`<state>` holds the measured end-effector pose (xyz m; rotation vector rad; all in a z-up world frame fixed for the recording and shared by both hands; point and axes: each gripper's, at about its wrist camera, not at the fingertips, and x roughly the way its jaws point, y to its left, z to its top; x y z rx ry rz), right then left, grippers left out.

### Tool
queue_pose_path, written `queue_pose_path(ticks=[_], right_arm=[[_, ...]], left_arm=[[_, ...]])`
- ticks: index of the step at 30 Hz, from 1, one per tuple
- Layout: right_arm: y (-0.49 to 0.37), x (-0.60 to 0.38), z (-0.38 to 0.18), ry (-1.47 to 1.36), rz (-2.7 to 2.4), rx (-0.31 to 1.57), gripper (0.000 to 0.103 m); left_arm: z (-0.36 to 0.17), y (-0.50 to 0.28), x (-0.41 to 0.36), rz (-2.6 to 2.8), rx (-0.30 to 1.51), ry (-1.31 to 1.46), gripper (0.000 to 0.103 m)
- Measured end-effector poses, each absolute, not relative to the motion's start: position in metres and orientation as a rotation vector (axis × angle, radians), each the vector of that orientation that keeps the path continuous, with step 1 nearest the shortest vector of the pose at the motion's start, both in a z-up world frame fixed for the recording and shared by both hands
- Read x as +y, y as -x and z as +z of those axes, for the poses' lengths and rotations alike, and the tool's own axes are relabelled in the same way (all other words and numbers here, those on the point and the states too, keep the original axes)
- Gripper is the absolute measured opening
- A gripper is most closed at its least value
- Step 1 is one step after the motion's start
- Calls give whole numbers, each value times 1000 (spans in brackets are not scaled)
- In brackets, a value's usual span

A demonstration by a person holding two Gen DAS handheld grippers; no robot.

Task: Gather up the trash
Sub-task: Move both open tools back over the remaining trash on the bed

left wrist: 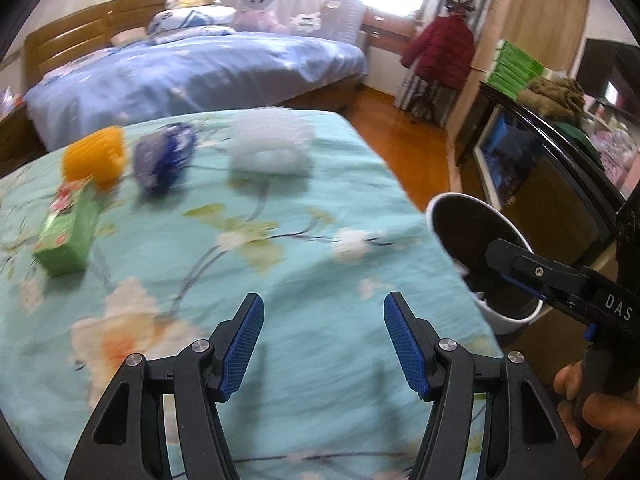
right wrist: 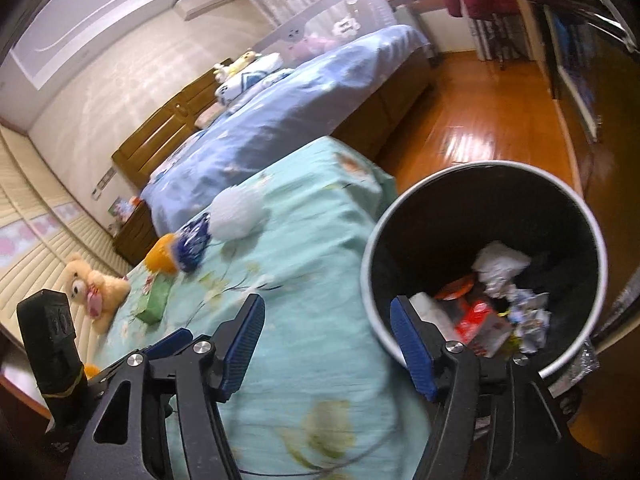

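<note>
Blue-padded left tongs [left wrist: 324, 340] hang open over the near end of the bench [left wrist: 280, 280], with nothing between the pads. Right tongs [right wrist: 328, 344] also gape empty, one pad over the bench's right edge, the other over the rim of the bin [right wrist: 592, 224] standing just beside that edge. Seen from the left, the right tool's black arm reads "DAS". Only the right view looks into the bin: crumpled white paper [right wrist: 500, 266] and a red wrapper [right wrist: 478, 314] lie inside. Toward the far left corner sit an orange item [left wrist: 94, 156], a blue-and-white wrapper [left wrist: 164, 156] and a green packet [left wrist: 68, 236]; a white fluffy item [left wrist: 272, 146] sits near the far edge. The right view alone shows a teddy bear [right wrist: 94, 286].
</note>
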<state>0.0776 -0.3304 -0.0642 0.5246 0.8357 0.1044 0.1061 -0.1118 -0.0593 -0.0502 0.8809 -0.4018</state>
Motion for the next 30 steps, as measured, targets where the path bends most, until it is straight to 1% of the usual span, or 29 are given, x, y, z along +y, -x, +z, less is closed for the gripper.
queue_pose_path(ticks=[2,11,18,27,30], right_arm=[[-79,-320,-67,-524,118,841,75],[-96,-278,-74,-492,189,872,76],[-112,-254,-71,-458,217,862,92],[-141,-237,-76,-451,225,862,93],[-150,-232,-78,-445,233,867,93]], left_arm=[[-60,-104,-99,-378,885,66,62],[-56,-94,-46,-287,883,128,62],[-51,-92,-10,-209,866,159,68],[-53,-107,24,-122,874,213,72],[-53,-115,32,-93,871,216,78]])
